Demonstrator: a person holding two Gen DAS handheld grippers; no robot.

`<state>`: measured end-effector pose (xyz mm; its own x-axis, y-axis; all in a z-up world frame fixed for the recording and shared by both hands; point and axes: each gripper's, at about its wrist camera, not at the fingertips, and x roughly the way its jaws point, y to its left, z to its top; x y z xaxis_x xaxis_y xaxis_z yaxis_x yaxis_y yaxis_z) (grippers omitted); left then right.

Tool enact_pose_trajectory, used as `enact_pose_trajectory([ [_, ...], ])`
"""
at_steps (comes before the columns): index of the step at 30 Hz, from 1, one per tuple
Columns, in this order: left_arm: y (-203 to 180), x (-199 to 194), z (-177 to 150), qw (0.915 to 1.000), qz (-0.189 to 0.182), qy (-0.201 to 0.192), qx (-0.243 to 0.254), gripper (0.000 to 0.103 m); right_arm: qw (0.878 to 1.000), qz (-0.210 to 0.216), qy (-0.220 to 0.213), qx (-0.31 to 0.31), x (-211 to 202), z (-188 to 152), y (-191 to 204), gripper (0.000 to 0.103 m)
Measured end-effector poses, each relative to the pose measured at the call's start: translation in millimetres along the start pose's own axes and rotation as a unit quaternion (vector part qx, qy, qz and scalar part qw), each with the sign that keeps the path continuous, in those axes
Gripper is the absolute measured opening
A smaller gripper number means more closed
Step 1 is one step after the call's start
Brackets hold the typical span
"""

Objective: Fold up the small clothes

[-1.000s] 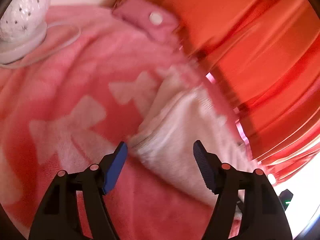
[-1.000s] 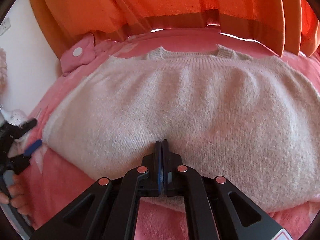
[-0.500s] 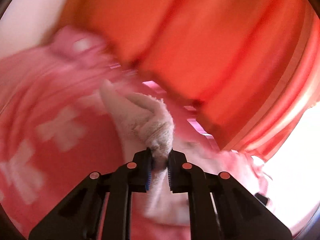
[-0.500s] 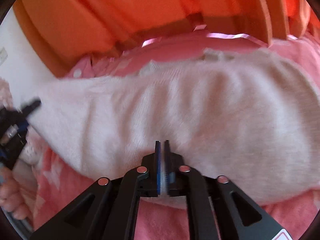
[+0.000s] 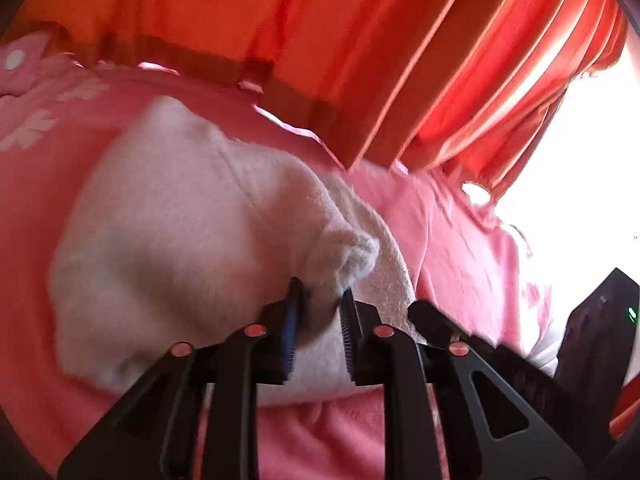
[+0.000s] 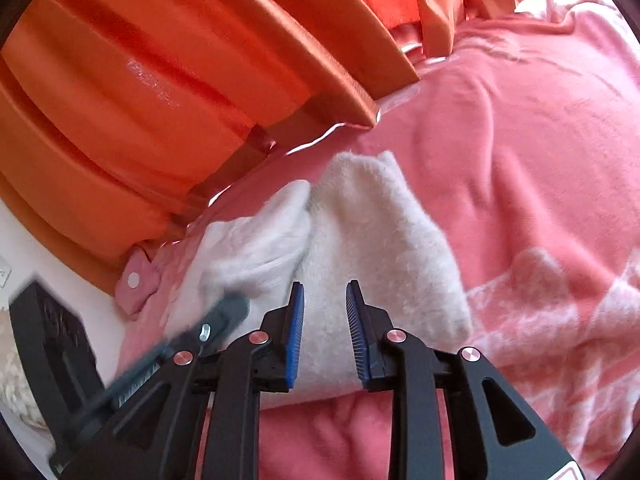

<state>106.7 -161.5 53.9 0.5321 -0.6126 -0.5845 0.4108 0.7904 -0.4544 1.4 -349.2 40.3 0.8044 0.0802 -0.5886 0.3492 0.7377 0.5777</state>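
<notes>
Pink blanket [image 6: 540, 184] with pale bow print under everything, orange curtain [image 6: 168, 80] beyond the jaws. White knit sweater [image 6: 372, 240] just ahead of both jaws, doubled over sideways, likely to halve its width. Earlier spread wide and flat; now narrow, one layer atop the other. Left gripper [image 5: 320, 300] jaws just reopening, cuff bunched between, apparently loose. Right gripper [image 6: 324, 292] jaws just opening, parted over the sweater, gripping nothing.
</notes>
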Motion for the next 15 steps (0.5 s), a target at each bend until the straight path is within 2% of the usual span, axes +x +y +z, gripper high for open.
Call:
enact_pose_trajectory([
  [1,2.2,-9.1,-0.7,0.9999,0.004,-0.01,0.012,0.034,1.0,0.006,-0.003,-0.002,-2.2,-0.1,0.2,0.04],
  [3,7.9,-35.1,-6.0,0.9971,0.04,-0.038,0.052,0.063,1.0,0.017,-0.007,-0.005,-4.6,0.9,2.0,0.051],
  [5,19.4,-47.4,-9.6,0.9929,0.071,-0.046,0.083,0.073,0.999,0.029,-0.005,-0.011,1.8,3.8,8.0,0.057],
  [6,27.9,-49.1,-14.0,0.9896,0.096,-0.038,0.101,0.073,0.999,0.036,-0.002,-0.014,4.4,3.7,11.7,0.061],
  [8,42.8,-44.6,-18.3,0.9869,0.121,-0.02,0.105,0.073,0.998,0.051,0.013,-0.02,15.5,3.1,19.2,0.066],
  [12,63.4,-24.0,-24.8,0.9869,0.136,0.024,0.083,0.073,0.996,0.067,0.054,-0.034,38.7,-4.1,35.4,0.069],
  [14,68.3,-17.5,-27.6,0.9855,0.145,0.028,0.083,0.073,0.994,0.068,0.064,-0.05,46.2,-7.9,44.8,0.07],
  [15,71.0,-15.3,-26.3,0.9852,0.15,0.03,0.077,0.068,0.994,0.066,0.068,-0.054,49.7,-8.3,47.6,0.07],
])
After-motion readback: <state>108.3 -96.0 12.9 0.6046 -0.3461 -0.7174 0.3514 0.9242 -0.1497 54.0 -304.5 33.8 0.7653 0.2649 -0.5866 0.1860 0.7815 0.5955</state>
